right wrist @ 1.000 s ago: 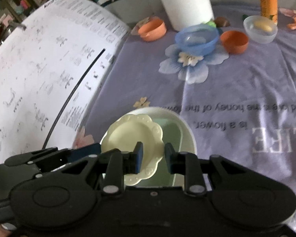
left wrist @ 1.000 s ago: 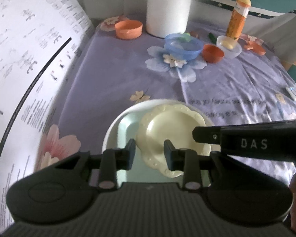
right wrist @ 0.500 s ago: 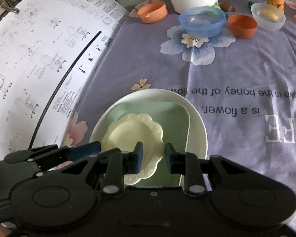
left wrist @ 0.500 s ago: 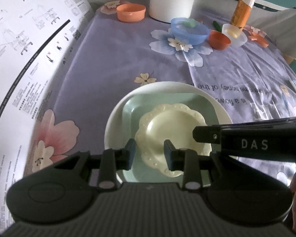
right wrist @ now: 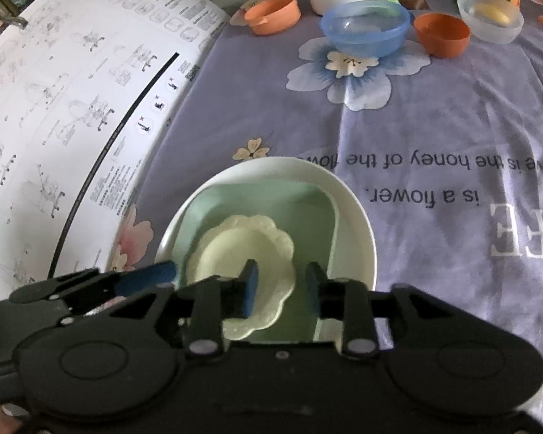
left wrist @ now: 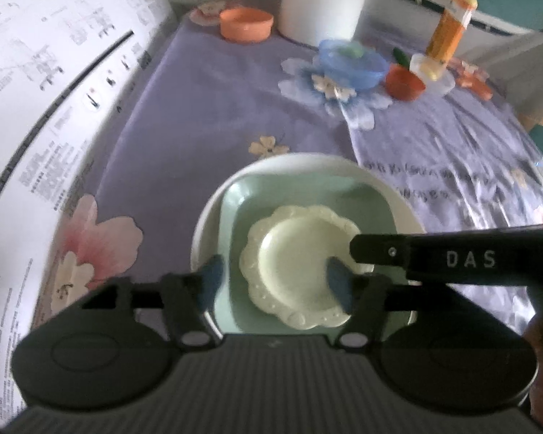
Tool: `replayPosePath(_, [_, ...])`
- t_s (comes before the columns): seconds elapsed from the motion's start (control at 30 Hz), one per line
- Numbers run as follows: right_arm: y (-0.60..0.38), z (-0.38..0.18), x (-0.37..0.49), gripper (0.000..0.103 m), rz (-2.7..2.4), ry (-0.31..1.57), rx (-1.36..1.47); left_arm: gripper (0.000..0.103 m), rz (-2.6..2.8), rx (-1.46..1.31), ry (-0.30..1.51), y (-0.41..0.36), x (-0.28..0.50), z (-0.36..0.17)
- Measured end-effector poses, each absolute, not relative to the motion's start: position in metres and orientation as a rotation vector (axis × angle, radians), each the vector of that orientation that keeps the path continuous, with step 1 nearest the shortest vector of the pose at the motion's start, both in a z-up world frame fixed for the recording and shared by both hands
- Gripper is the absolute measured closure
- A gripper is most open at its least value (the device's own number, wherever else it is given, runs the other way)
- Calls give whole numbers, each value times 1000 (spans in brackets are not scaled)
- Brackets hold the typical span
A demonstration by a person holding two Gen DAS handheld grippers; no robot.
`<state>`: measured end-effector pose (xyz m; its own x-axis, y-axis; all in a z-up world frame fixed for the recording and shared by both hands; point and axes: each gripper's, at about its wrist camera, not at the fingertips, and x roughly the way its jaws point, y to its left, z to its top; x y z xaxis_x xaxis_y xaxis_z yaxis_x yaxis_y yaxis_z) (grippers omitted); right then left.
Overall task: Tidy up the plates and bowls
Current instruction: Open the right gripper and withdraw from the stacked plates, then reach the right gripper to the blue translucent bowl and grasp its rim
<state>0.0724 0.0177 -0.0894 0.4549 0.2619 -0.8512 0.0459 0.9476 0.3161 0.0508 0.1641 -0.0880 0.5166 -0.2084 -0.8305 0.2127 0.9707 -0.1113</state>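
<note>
A stack lies on the purple cloth: a white round plate point(left wrist: 213, 217) point(right wrist: 358, 224), a pale green square plate point(left wrist: 307, 191) point(right wrist: 268, 202) in it, and a cream scalloped plate point(left wrist: 293, 246) point(right wrist: 235, 246) on top. My left gripper point(left wrist: 274, 284) hangs over the stack's near side, jaws opening wide, pads clear of the plates. My right gripper point(right wrist: 281, 287) straddles the cream plate's near rim, jaws opening, with the rim loose in the gap. Each gripper shows in the other's view, the right gripper point(left wrist: 452, 256) from the right and the left gripper point(right wrist: 90, 282) from the left.
At the back stand an orange bowl point(right wrist: 273, 12), a blue bowl point(right wrist: 365, 29), a small orange bowl point(right wrist: 441, 34), a clear bowl point(right wrist: 490, 16), an orange bottle point(left wrist: 450, 21) and a white cylinder point(left wrist: 322, 0). A large printed sheet point(right wrist: 54, 108) rises along the left.
Both grippers came down a little with the plate stack. Their jaws, narrow before, have spread, the left far wider than the right, and the stack rests on the cloth.
</note>
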Motion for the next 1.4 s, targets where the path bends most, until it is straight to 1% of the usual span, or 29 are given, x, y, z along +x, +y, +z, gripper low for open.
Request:
replayPosePath(0.03, [17,-87,72,61,139,1089,316,20,-237,11,976,165,49,-84])
replayPosePath(0.07, [17,-84,70,57,143,1079,319,18,-229,12,959,165,47,-81])
replayPosePath(0.1, [16,-80,69,47,146,1068,321,14,-227,5,944,167,46,-77])
replayPosePath(0.13, [16,-76,67,40,145,1052,314,10,-229,-8,934,169,44,-73])
replayPosePath(0.17, [15,-72,65,33,148,1037,306,8,-228,-23,926,170,43,-69])
replayPosePath(0.2, [14,-67,63,30,147,1022,299,3,-226,-31,918,173,43,-66])
replayPosePath(0.23, [12,-63,62,23,144,1009,297,0,-224,-40,907,174,41,-63])
replayPosePath(0.27, [10,-59,60,17,143,997,297,0,-223,-50,895,175,40,-59])
replayPosePath(0.3, [8,-55,58,15,141,989,297,0,-227,-57,891,176,40,-57])
replayPosePath(0.37, [3,-49,56,7,125,978,293,0,-227,-70,890,176,38,-53])
replayPosePath(0.47, [-7,-42,48,0,103,960,277,0,-195,-49,885,172,36,-51])
replayPosePath(0.97, [-58,-42,19,0,11,943,348,0,-195,-43,933,148,32,-51])
replayPosePath(1.4, [-103,-48,18,0,-68,929,425,0,-206,15,946,111,55,-46])
